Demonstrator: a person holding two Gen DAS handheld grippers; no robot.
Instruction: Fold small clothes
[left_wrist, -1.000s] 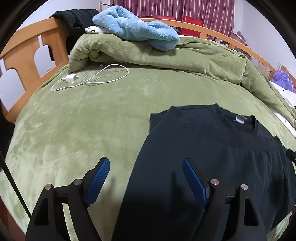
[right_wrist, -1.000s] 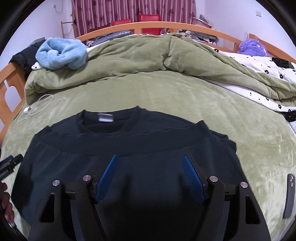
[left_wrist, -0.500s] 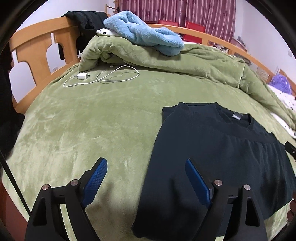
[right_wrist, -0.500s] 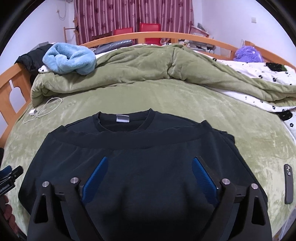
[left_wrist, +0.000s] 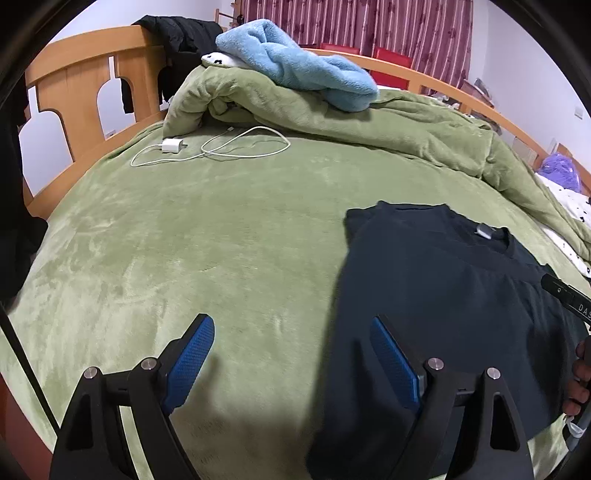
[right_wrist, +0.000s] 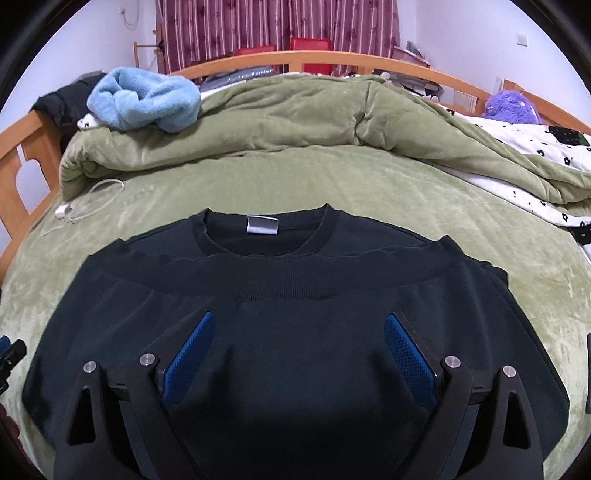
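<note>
From the white charger cable at ten o'clock on the green bed, the left tongs hang wide and empty over the black shirt's left edge, while the right tongs, spread wide and gripping nothing, hover above the flat shirt's middle.

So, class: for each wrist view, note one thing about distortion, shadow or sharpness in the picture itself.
Left wrist view: fisheye bends the wooden bed frame into a curve, with black vignette corners; the left gripper casts a soft shadow on the green blanket. Right wrist view: the dark shirt bulges like a dome, and its near part is so dark that fabric detail is lost.
</note>
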